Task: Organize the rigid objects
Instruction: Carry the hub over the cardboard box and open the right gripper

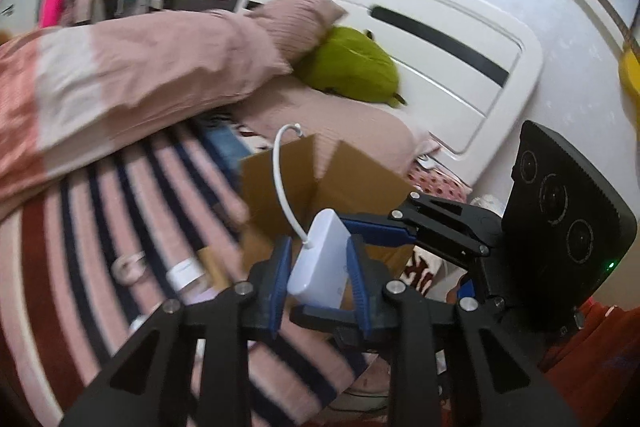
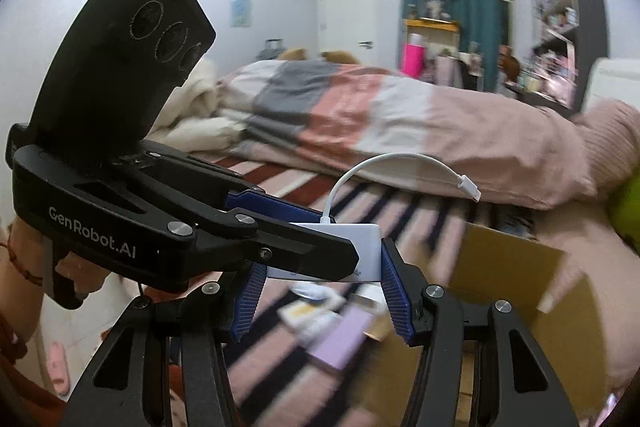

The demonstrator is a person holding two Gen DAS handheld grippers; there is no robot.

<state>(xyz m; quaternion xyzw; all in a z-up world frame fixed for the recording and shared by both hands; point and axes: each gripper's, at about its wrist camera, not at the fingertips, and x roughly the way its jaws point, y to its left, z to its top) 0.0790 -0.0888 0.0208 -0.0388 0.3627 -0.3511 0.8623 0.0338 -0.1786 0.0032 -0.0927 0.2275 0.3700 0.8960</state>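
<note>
My left gripper is shut on a white adapter hub with a short white cable, held in the air above the striped bed near an open cardboard box. In the right wrist view the same hub shows, clamped by the left gripper, which reaches in from the left. My right gripper is open; its blue pads stand on either side of the hub's near edge. I cannot tell whether they touch it. The box lies lower right.
Several small items lie on the striped blanket, among them a purple flat object and white pieces. A pink duvet, pink pillow, green plush and white headboard lie beyond.
</note>
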